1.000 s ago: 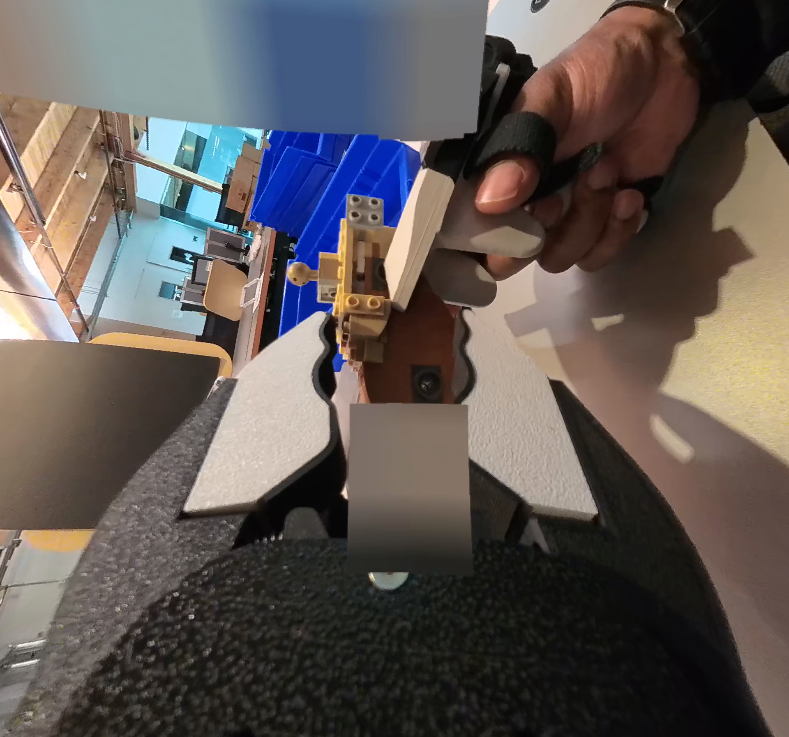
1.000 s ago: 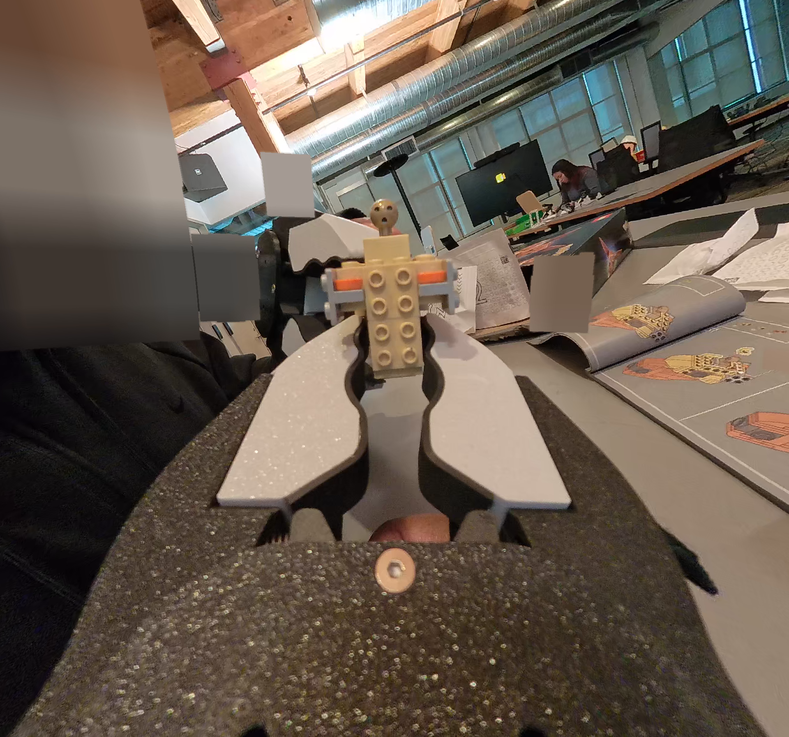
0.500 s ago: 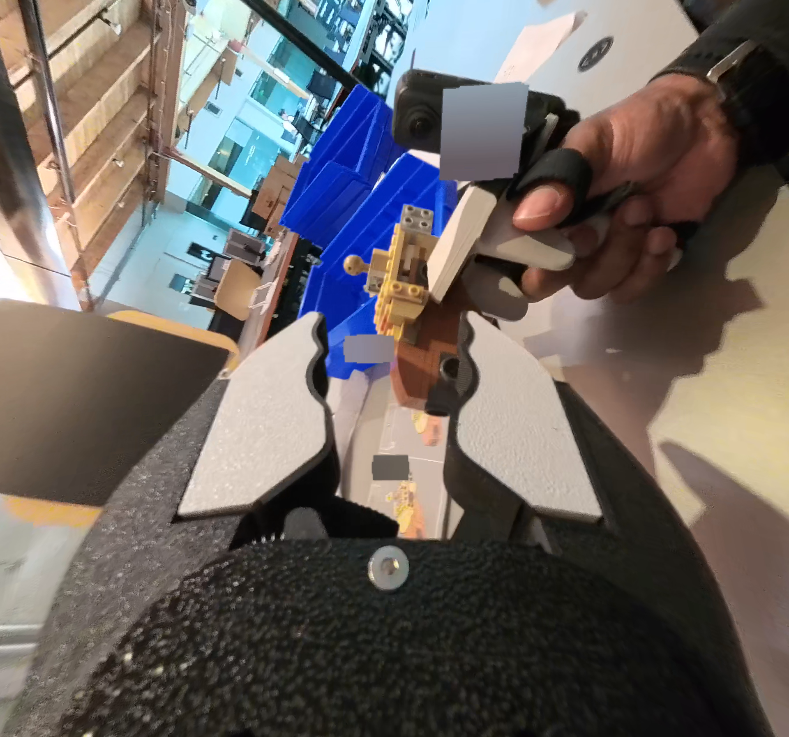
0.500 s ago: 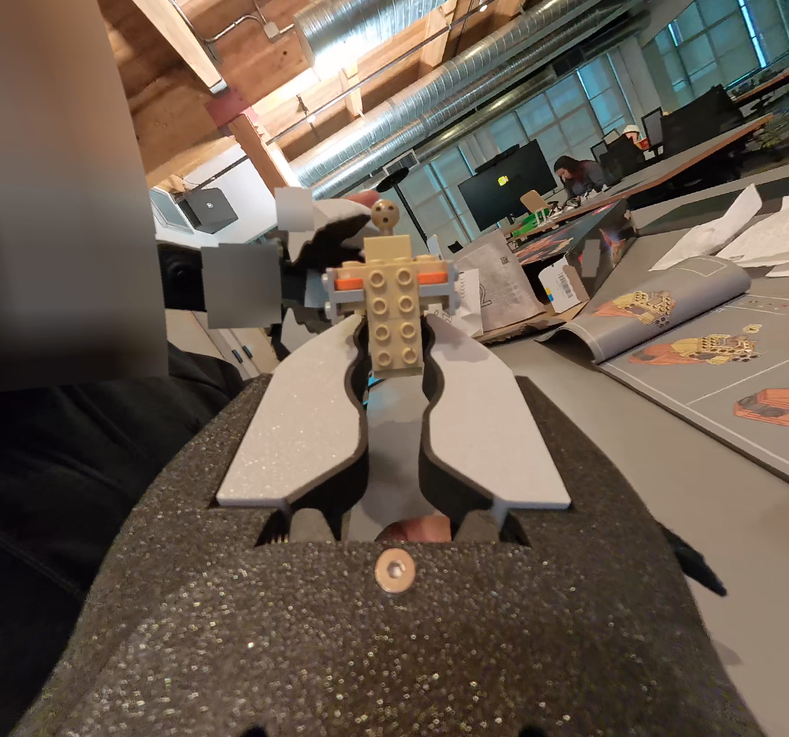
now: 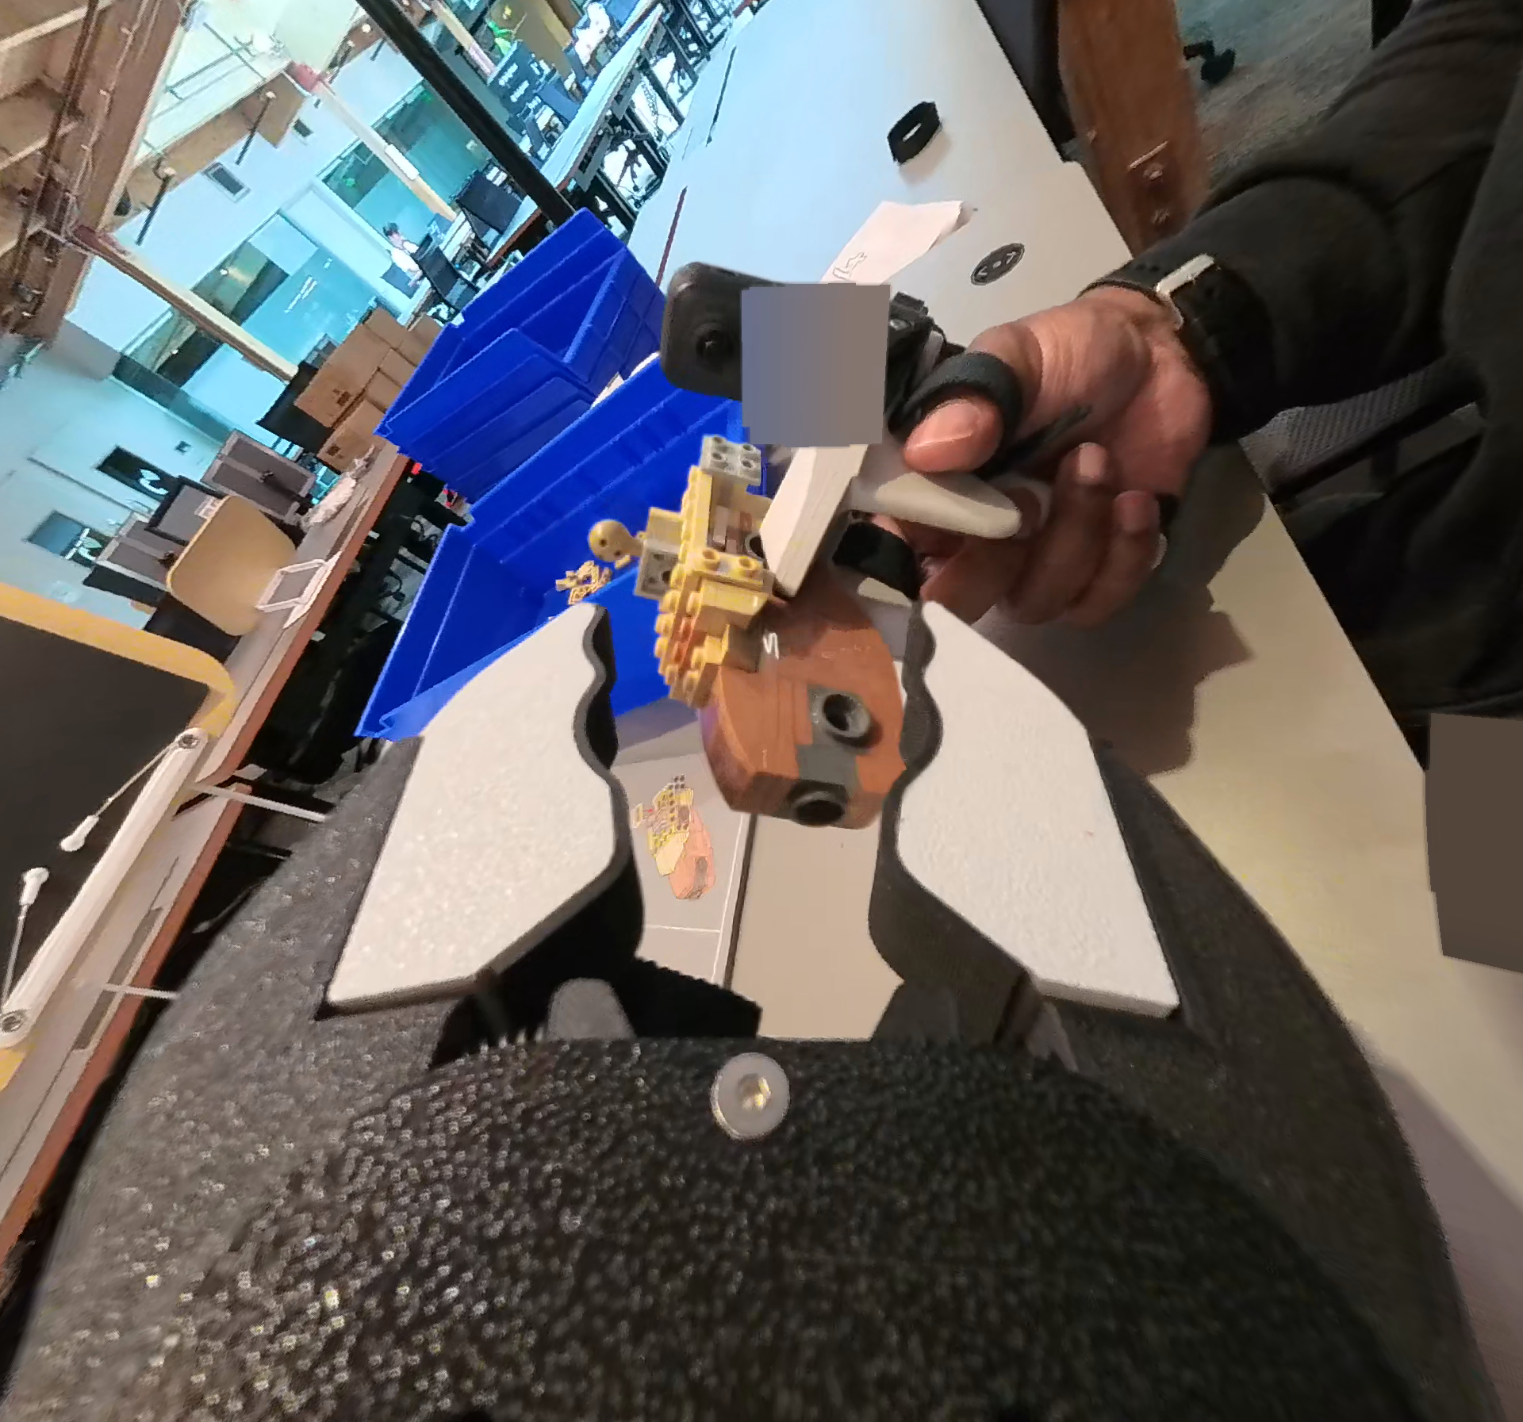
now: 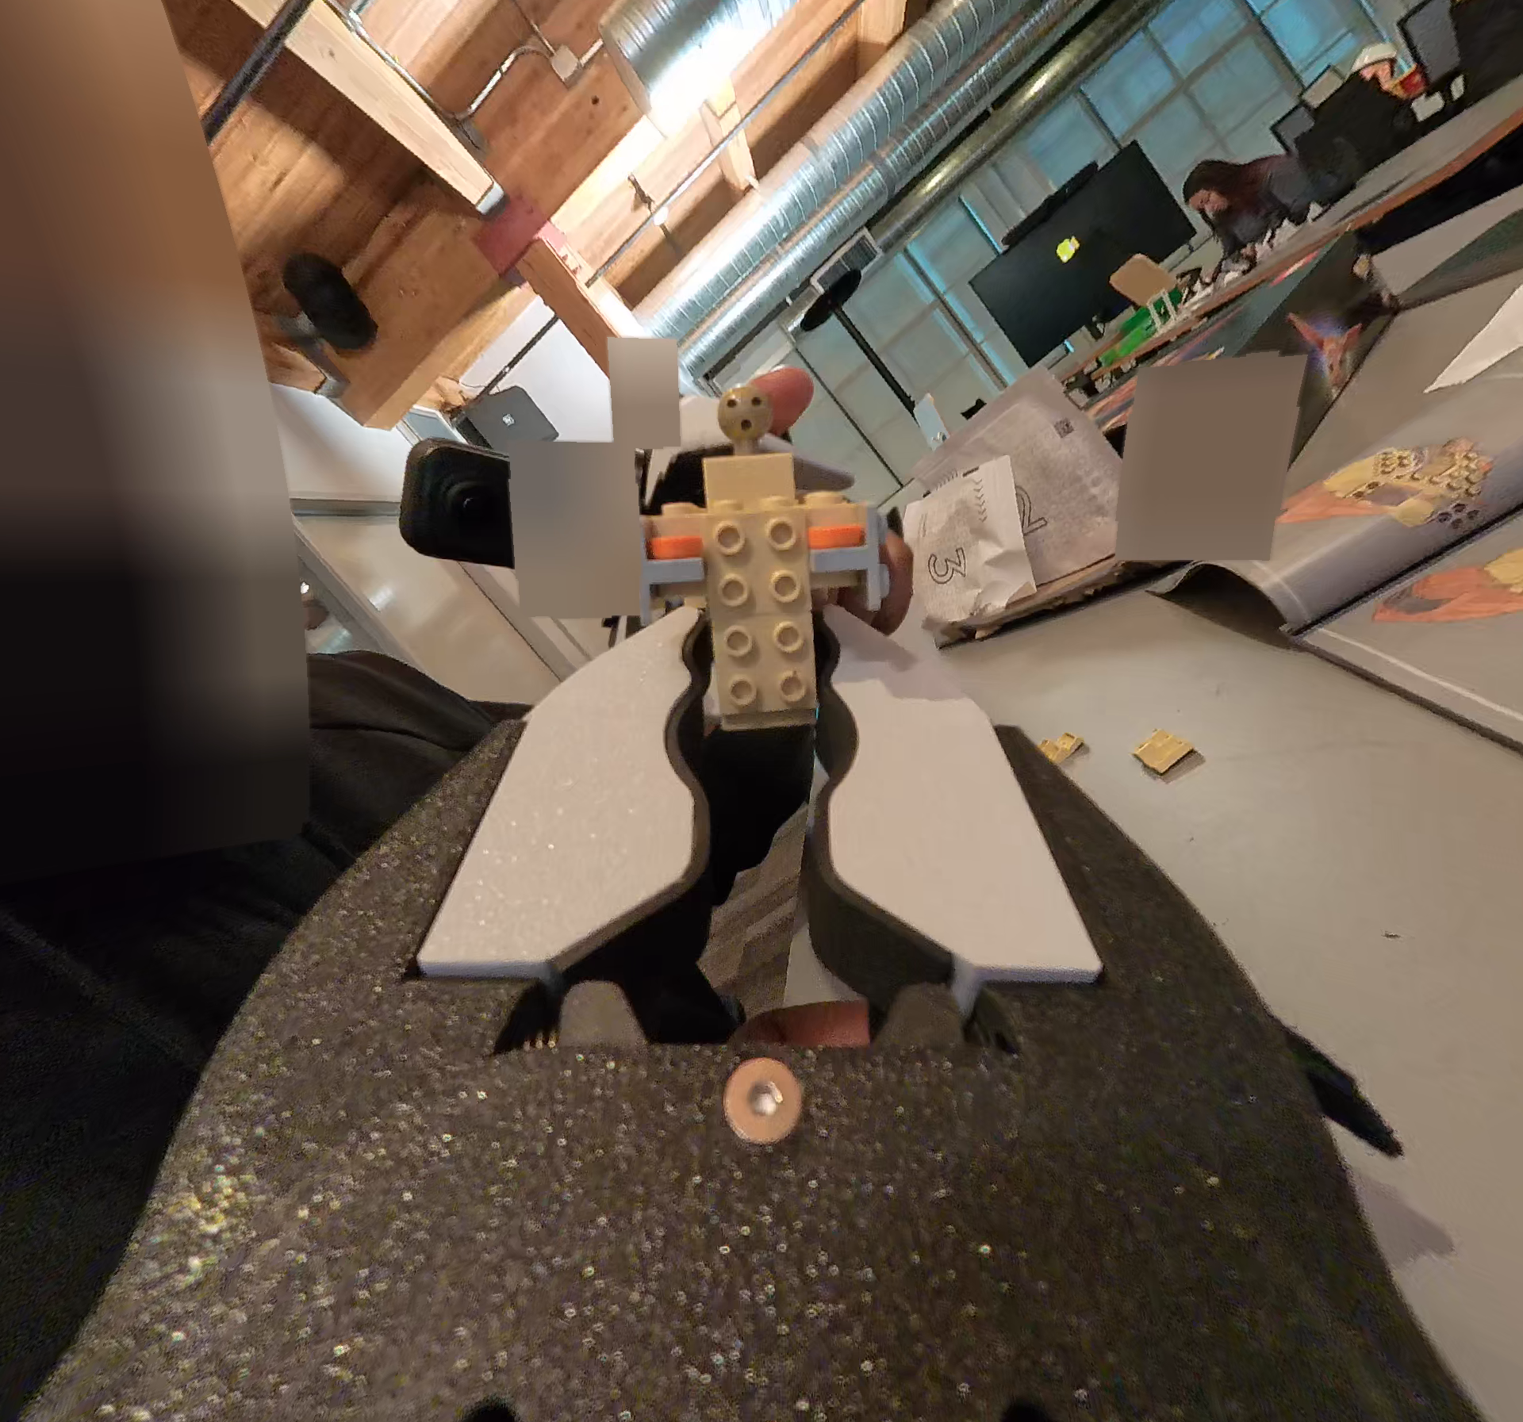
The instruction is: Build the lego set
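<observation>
The lego model (image 5: 742,641) has a brown rounded hull with tan and yellow bricks, a grey stud block and a small ball on a stem. It hangs in the air between the fingers of my left gripper (image 5: 754,641), which is open. The hull is close to its right finger; I cannot tell if they touch. My right gripper (image 6: 758,641) is shut on the model (image 6: 762,600), whose tan studded bricks and orange-grey crossbar face its camera. In the left wrist view a hand (image 5: 1071,459) holds the right gripper, whose white fingers (image 5: 812,513) pinch the model from above.
Blue bins (image 5: 527,410) stand on the grey table (image 5: 1236,764) behind the model. An open instruction booklet (image 6: 1401,558), numbered paper bags (image 6: 981,550) and loose tan pieces (image 6: 1162,756) lie on the table. The left gripper's camera (image 6: 453,509) shows behind the model. Both grippers' tips are close together, under 4 cm apart.
My left gripper has opened and let go of the brown hull, and its view has swung down toward the table. My right gripper stays shut on the model and has tilted.
</observation>
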Demonstrator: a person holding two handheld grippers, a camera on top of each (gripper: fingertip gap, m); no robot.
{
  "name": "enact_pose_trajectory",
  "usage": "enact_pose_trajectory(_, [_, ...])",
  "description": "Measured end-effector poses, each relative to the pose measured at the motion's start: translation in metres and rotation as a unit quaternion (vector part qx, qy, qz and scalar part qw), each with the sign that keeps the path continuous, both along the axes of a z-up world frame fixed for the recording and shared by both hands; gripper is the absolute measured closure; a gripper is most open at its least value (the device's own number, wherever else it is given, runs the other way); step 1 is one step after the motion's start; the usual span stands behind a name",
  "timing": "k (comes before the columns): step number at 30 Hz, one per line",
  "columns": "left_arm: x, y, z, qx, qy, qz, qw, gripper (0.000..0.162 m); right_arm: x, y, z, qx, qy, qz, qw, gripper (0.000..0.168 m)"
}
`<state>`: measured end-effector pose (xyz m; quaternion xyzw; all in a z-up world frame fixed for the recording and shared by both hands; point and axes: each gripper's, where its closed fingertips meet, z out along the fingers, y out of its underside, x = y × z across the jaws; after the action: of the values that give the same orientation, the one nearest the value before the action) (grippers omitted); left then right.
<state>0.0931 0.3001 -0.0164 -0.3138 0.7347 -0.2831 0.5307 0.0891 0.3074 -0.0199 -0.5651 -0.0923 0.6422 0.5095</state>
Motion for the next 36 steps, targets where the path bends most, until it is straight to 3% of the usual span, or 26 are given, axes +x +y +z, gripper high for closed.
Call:
enact_pose_trajectory(12, [-0.001,-0.002,-0.018,0.064,0.039,-0.014,0.997,0.093,-0.011,-0.005,0.002,-0.002,-0.007,0.026,1.000,0.146])
enact_pose_trajectory(36, [0.001,0.002,-0.021,0.130,0.043,-0.001,0.991,0.098,-0.015,-0.006,0.001,0.015,-0.044,0.020,0.999,0.146])
